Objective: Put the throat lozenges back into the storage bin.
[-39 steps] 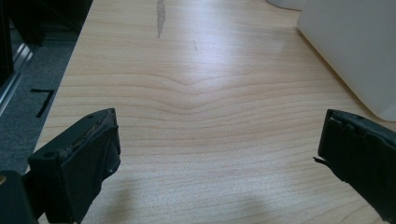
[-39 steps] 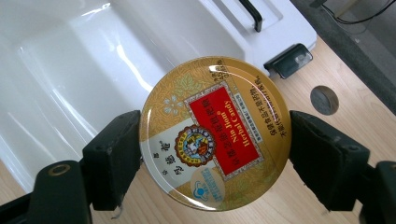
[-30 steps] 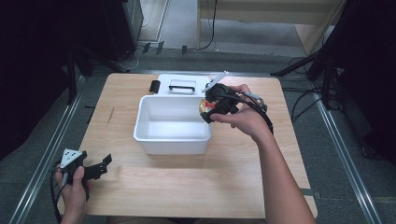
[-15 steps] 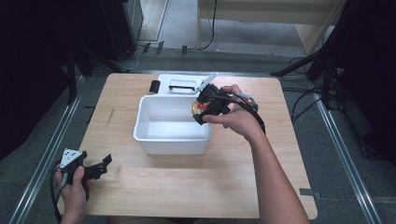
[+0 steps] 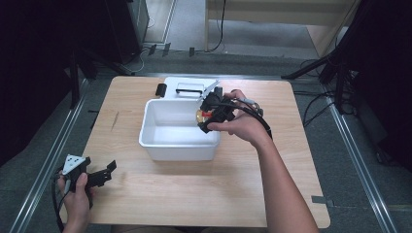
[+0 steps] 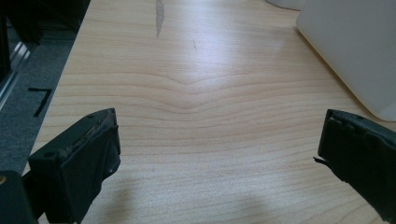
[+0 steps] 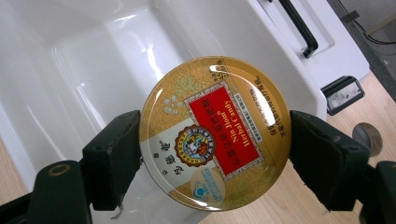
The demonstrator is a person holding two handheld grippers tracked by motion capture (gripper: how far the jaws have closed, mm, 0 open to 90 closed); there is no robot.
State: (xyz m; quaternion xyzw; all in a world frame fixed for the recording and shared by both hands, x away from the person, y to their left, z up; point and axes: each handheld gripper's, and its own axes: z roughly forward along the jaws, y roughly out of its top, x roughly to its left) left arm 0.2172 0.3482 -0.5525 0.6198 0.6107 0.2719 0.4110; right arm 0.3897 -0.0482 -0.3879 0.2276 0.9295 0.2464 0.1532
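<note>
- A wooden desk (image 5: pixel 194 184) stands on grey floor, with a white tub (image 5: pixel 177 130) near its far edge.
- The right gripper (image 7: pixel 215 140) is clenched on a round gold candy tin (image 7: pixel 215 133), held over the tub's right rim.
- The left gripper (image 6: pixel 219 149), released with nothing between its jaws, rests at the desk's near left corner.

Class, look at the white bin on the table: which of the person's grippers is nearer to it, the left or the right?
Right. The right gripper hangs over the white bin's right rim, clamped on a round gold candy tin. The left gripper sits apart near the table's front-left corner.
</note>
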